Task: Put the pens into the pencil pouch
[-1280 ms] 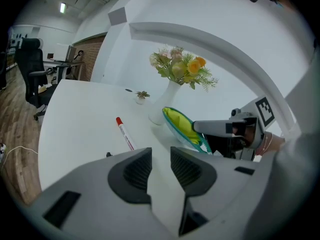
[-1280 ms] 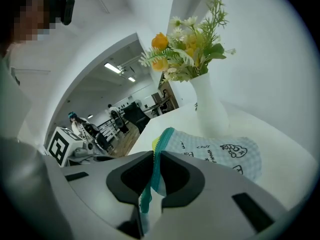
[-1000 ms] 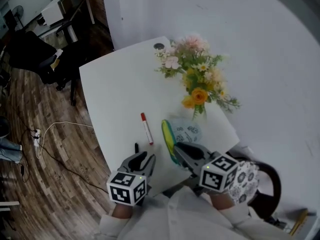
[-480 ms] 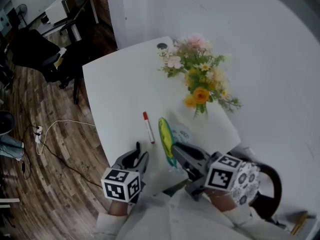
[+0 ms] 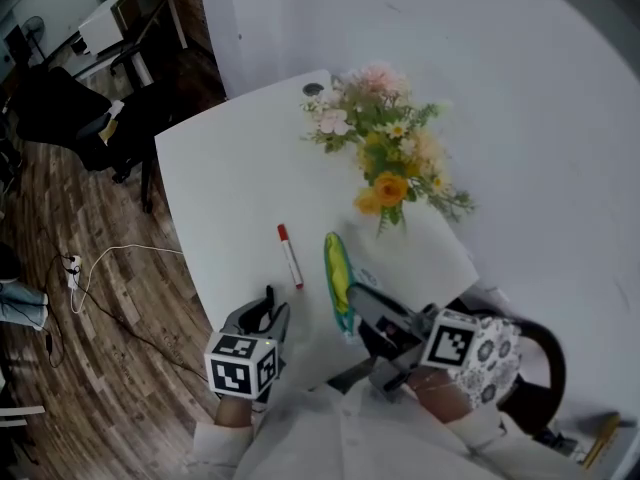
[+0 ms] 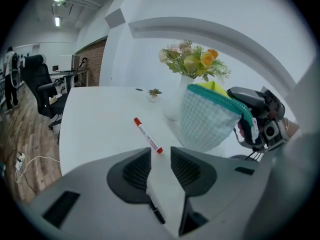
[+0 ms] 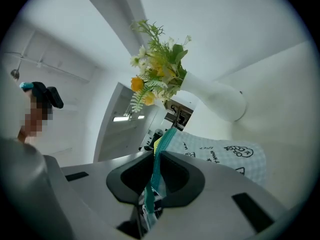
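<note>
Holding the pencil pouch (image 5: pixel 338 276) upright, your right hand-held gripper (image 7: pixel 156 159) pinches its zipper edge; next, close your slightly spread left hand-held gripper (image 6: pixel 160 155) on the red-capped pen (image 6: pixel 147 135) lying on the bench (image 5: pixel 230 188).

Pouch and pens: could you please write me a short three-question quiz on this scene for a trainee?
1. True or false: the red-capped pen lies on the table.
2. The right tool grips: A a pen; B the pouch by its zip edge; C nothing.
3. Fill in: beyond the pouch stands a vase of ____.
Key: 1 true; 2 B; 3 flowers.
</note>
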Demonstrator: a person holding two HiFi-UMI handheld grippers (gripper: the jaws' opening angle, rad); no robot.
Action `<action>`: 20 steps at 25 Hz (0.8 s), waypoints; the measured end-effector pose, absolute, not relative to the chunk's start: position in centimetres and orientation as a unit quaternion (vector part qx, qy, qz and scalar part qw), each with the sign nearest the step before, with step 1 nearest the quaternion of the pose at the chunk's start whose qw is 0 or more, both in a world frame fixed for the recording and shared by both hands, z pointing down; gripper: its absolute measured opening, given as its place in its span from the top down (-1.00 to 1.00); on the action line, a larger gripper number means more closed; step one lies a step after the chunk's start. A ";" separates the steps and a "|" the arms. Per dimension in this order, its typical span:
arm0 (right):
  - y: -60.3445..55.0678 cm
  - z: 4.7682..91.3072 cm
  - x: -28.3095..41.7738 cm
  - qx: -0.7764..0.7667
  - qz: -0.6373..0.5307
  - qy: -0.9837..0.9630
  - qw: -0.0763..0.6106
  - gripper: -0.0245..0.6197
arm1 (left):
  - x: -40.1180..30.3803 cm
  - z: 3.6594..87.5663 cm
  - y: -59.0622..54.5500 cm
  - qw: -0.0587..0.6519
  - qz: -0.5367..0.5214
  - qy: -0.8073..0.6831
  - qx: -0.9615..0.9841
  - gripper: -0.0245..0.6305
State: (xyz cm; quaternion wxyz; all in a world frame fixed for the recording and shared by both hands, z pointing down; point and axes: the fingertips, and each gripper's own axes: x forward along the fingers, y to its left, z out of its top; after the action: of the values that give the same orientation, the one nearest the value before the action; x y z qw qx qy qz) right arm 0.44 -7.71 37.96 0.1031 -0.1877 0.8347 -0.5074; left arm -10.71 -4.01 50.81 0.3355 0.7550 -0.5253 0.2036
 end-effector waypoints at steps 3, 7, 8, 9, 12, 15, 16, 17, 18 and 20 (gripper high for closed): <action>-7.8 38.0 0.8 -0.183 -0.513 0.830 0.115 0.79 | -11.1 51.8 -4.1 0.330 0.233 -0.530 0.746 0.57; -7.8 38.3 0.8 -0.177 -0.521 0.826 0.120 0.79 | -11.7 53.2 -4.5 0.325 0.270 -0.537 0.731 0.57; -7.7 38.5 0.8 -0.176 -0.524 0.825 0.119 0.79 | -11.8 53.6 -4.6 0.327 0.274 -0.537 0.728 0.57; -7.6 38.6 0.8 -0.176 -0.525 0.824 0.118 0.79 | -12.0 53.9 -4.7 0.330 0.279 -0.538 0.724 0.57; -7.7 38.8 0.8 -0.176 -0.528 0.823 0.117 0.79 | -12.7 55.1 -5.0 0.342 0.293 -0.545 0.707 0.57; -7.6 38.8 0.8 -0.175 -0.528 0.823 0.114 0.79 | -13.2 55.9 -5.1 0.356 0.300 -0.551 0.692 0.57; -7.5 38.9 0.8 -0.174 -0.528 0.824 0.112 0.79 | -13.2 56.2 -5.1 0.360 0.303 -0.551 0.689 0.57; -7.5 39.1 0.8 -0.173 -0.529 0.824 0.109 0.79 | -13.3 56.4 -5.1 0.363 0.305 -0.550 0.687 0.57; -7.4 39.2 0.8 -0.173 -0.530 0.824 0.106 0.79 | -13.3 56.6 -5.1 0.366 0.307 -0.548 0.686 0.57; -7.4 39.4 0.9 -0.173 -0.531 0.823 0.103 0.79 | -13.2 57.0 -5.2 0.370 0.311 -0.545 0.685 0.57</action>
State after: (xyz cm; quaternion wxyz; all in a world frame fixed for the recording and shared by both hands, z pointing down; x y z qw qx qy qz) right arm 0.89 -7.37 39.42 0.1029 -0.1726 0.8232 -0.5310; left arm -13.19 -5.19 56.97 0.3702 0.6849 -0.5452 0.3109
